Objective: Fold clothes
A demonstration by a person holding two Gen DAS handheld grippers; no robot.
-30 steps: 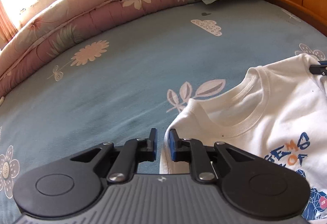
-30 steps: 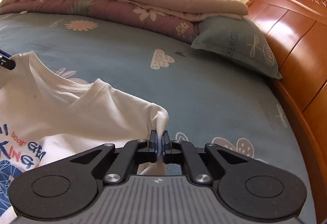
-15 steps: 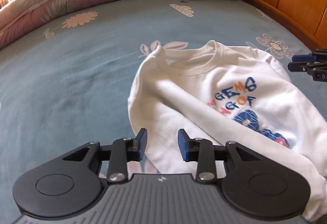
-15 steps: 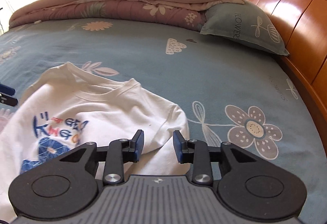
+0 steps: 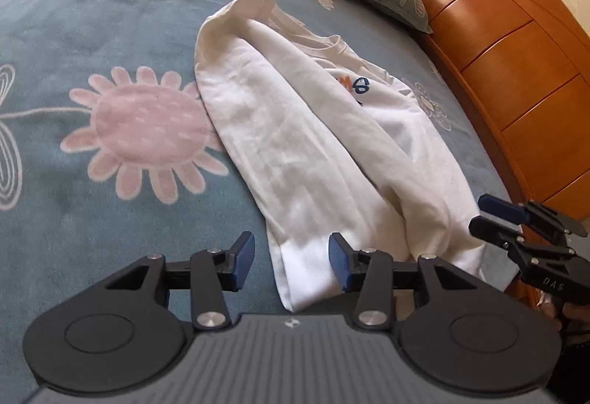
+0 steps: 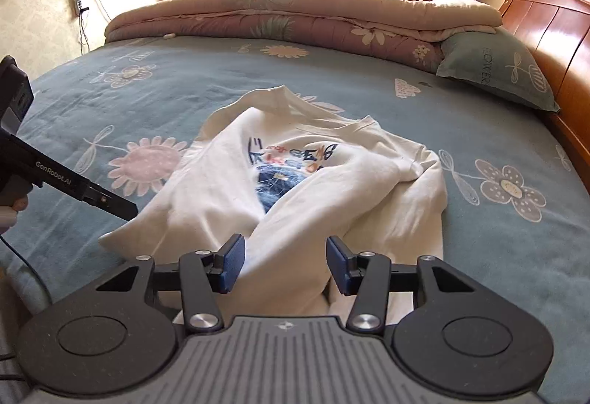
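The white shirt (image 6: pixel 313 183) lies mid-bed (image 6: pixel 479 131), both sleeves crossed over its chest for folding. Your left gripper (image 5: pixel 291 262) and right gripper (image 6: pixel 285 264) have just been opening; both stand half-spread, gripping nothing, above the near sleeve ends.

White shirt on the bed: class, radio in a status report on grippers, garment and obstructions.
Left gripper and right gripper open, jaws just opened, gripping nothing. White shirt on the bedsheet, both sleeves folded across. Nothing in the way.
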